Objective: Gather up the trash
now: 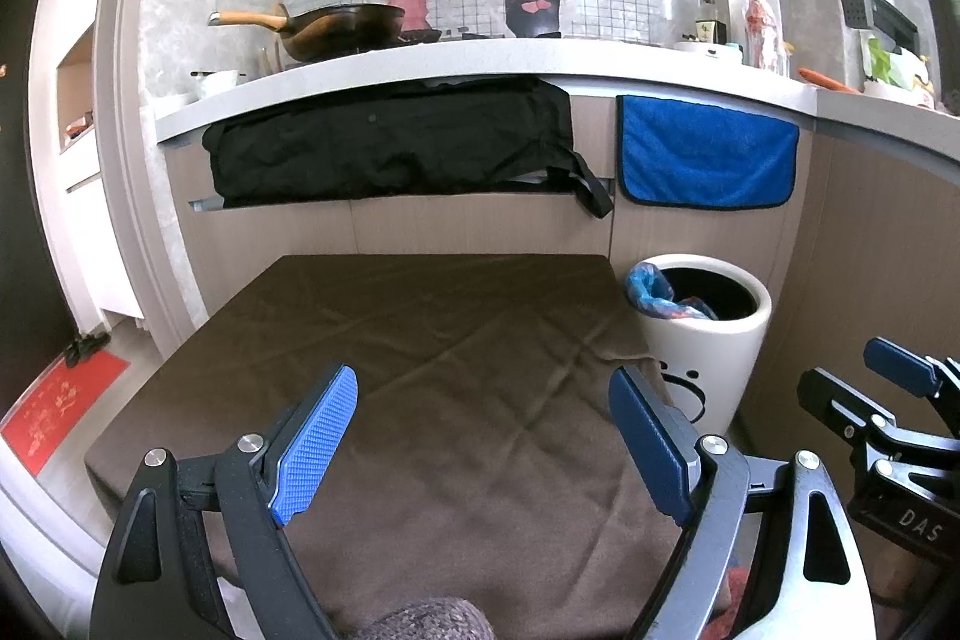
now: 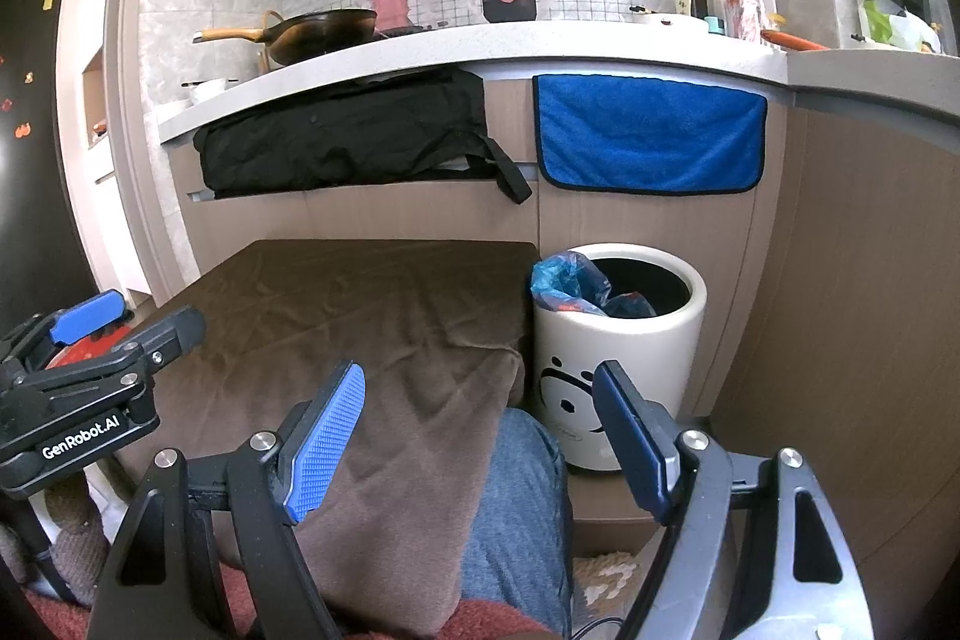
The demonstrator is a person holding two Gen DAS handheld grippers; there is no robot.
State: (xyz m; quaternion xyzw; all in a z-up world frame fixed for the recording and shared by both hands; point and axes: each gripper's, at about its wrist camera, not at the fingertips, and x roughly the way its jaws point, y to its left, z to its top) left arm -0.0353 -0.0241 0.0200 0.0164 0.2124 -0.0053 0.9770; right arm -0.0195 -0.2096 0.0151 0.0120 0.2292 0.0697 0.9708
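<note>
Upright stands the white bin point(image 2: 618, 340) (mouth facing up)

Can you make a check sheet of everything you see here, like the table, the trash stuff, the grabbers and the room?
Surface: table under a creased brown cloth, bare.
Job's things: white bin with a smiley face beside the table, blue bag inside.
Clutter: nothing seen on the table.
Grippers: left gripper and right gripper both open, empty.
Cables: one thin cable near the floor.
Surroundings: wok on the counter, blue towel hanging below.
</note>
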